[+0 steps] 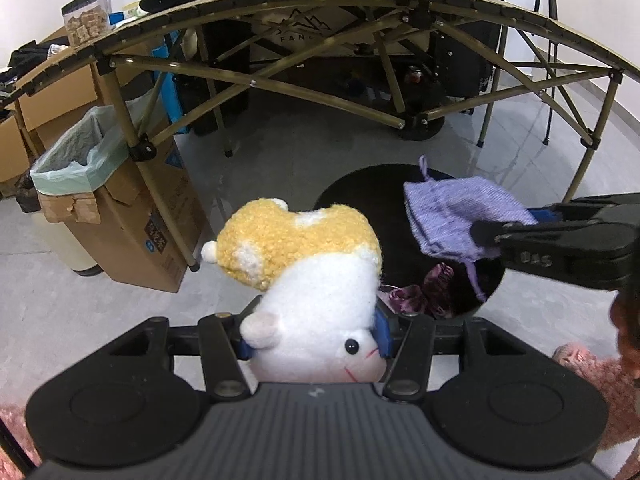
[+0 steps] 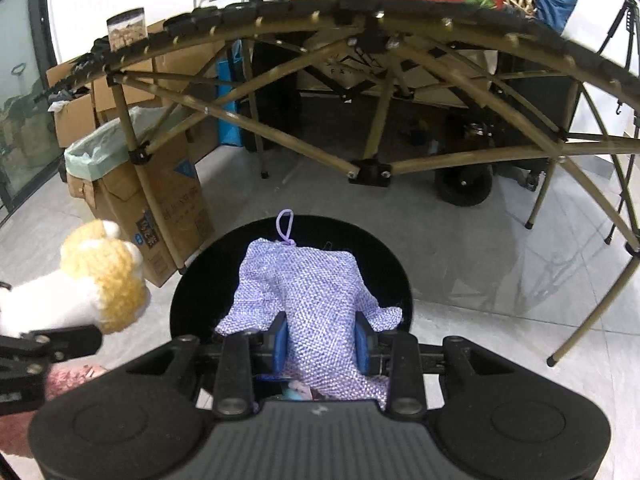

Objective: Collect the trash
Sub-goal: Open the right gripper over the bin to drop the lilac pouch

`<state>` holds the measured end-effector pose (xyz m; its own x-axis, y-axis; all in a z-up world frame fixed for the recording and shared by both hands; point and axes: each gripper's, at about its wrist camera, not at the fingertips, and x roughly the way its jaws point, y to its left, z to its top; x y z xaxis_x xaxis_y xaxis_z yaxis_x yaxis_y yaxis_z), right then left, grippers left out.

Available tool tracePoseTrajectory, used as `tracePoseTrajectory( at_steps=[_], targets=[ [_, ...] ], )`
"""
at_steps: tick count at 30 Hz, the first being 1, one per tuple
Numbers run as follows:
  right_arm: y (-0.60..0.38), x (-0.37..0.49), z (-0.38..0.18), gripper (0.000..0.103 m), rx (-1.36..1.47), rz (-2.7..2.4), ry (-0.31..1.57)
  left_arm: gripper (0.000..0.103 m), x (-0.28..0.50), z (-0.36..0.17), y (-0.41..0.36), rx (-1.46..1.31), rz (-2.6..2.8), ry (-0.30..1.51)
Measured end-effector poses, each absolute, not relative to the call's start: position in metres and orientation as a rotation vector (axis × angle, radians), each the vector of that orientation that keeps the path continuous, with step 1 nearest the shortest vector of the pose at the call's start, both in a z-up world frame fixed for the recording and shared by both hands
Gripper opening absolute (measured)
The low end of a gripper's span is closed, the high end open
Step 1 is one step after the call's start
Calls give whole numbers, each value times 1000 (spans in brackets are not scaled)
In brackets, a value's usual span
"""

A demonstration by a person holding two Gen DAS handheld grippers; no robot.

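My left gripper [image 1: 314, 340] is shut on a white and yellow plush toy [image 1: 304, 264], held above the floor just left of a round black bin [image 1: 352, 188]. My right gripper [image 2: 320, 342] is shut on a purple knitted pouch [image 2: 304, 288] and holds it over the black bin's [image 2: 192, 288] opening. The pouch [image 1: 456, 216] and the right gripper [image 1: 532, 220] also show at the right of the left wrist view. The plush toy [image 2: 100, 280] shows at the left of the right wrist view. Purple crumpled items [image 1: 424, 292] lie inside the bin.
A folding table frame [image 1: 320, 80] stands behind the bin, cluttered on top. A cardboard box lined with a pale green bag [image 1: 80, 160] stands at the left beside a table leg. A tripod [image 1: 548, 40] stands at the right. Pink fuzzy fabric [image 1: 592, 384] is near me.
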<state>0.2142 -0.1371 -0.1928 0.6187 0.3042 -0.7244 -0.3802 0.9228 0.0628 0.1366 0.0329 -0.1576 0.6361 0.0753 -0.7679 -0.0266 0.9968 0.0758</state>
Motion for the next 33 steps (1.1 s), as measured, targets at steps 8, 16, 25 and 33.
tracePoseTrajectory(
  at_steps=[8,16,25,33],
  targets=[
    [-135,227,-206,42,-78,396,856,53,141,-161,36,59,72,889],
    [-141,227,-201,83,-78,353,830,53,142,-160,34,64,73,881],
    [-152,228,-199,97,-45,290,853,53,145,-159,30,75,62,876],
    [-170,228,-192,99,-23,195,858,53,156,-161,15,99,26,871]
  ],
)
